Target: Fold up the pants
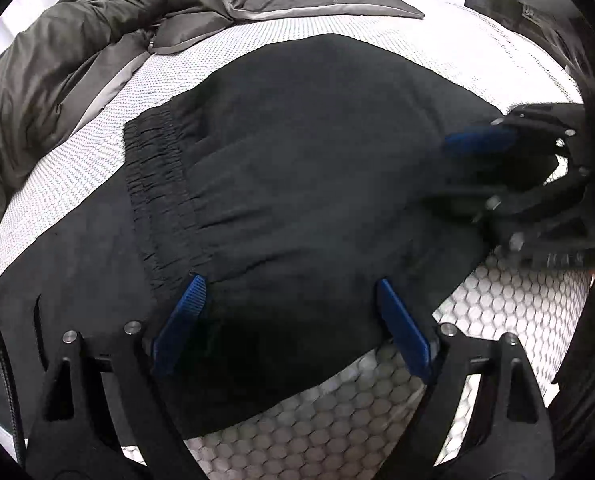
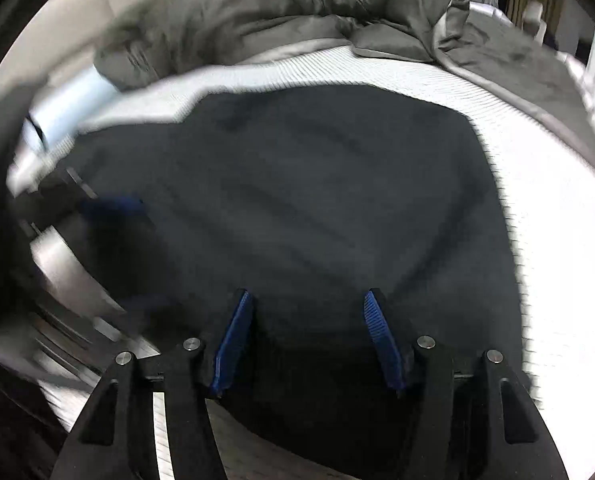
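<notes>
Now folded black pants (image 1: 297, 168), mattress (image 1: 417, 64), grey duvet (image 1: 57, 40)

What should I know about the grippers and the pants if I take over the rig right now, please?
Left gripper: open, holding nothing, over the near edge of the black pants.
Right gripper: open, also empty, above the pants.
Pants: on the white mattress, already folded over, elastic waistband on top at the left. Grey duvet lies behind.
Left: possibly one more fold, then smooth flat.

pants (image 1: 297, 168): folded, on mattress (image 1: 437, 60) | left gripper (image 1: 289, 300): jaws apart, over near edge
</notes>
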The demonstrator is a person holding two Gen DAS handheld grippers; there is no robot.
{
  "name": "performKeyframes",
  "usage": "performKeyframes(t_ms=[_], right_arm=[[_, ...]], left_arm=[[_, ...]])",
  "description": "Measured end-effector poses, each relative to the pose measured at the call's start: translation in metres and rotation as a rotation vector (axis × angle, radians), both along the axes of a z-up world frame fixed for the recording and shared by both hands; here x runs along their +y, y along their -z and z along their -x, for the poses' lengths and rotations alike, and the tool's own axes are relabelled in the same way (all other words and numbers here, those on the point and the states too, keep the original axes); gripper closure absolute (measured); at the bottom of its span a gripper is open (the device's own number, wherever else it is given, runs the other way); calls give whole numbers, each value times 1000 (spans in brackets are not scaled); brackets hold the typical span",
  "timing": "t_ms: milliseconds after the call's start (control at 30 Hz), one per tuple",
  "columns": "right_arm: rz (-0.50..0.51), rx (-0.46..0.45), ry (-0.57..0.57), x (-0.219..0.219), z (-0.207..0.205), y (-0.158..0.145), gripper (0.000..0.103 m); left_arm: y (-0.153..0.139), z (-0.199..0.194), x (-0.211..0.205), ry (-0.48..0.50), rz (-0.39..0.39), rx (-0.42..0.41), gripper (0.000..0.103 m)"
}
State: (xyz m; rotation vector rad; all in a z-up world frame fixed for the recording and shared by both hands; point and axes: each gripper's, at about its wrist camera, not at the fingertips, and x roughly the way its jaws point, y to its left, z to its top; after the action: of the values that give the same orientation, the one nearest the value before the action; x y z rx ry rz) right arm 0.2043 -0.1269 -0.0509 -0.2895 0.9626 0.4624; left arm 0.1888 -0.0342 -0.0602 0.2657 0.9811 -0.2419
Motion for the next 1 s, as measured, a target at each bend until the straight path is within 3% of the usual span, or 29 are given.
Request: performKeyframes(t_ms=[100, 200, 267, 400, 467, 533, 600, 633, 733, 833, 1000], right_arm=[[70, -52, 37, -27, 6, -3, 44], [32, -45, 132, -67, 6, -1, 44], [9, -26, 137, -75, 7, 2, 44], [24, -73, 173, -73, 10, -12, 44], [-37, -97, 204, -74, 17, -23, 35], [-111, -88, 170, -66, 19, -26, 26], [-33, -90, 135, -57, 21, -19, 24], [56, -69, 135, -54, 17, -6, 24], [46, -23, 149, -67, 13, -2, 23], [39, -62, 173, -85, 23, -20, 22], [-133, -79, 246, -123, 32, -38, 16]], left_arm=[[3, 2, 21, -42, 9, 10, 12], [5, 14, 35, -84, 44, 38, 8], [8, 8, 40, -89, 37, 43, 7], [3, 3, 48, -136, 55, 32, 7], [1, 6, 62, -260, 104, 12, 7], [0, 15, 66, -301, 131, -4, 7], [4, 22, 65, -300, 83, -19, 6], [6, 25, 67, -312, 78, -15, 5], [2, 43, 86, -376, 146, -23, 5], [-15, 78, 121, -470, 206, -77, 5], [-21, 127, 219, -783, 394, -124, 5]])
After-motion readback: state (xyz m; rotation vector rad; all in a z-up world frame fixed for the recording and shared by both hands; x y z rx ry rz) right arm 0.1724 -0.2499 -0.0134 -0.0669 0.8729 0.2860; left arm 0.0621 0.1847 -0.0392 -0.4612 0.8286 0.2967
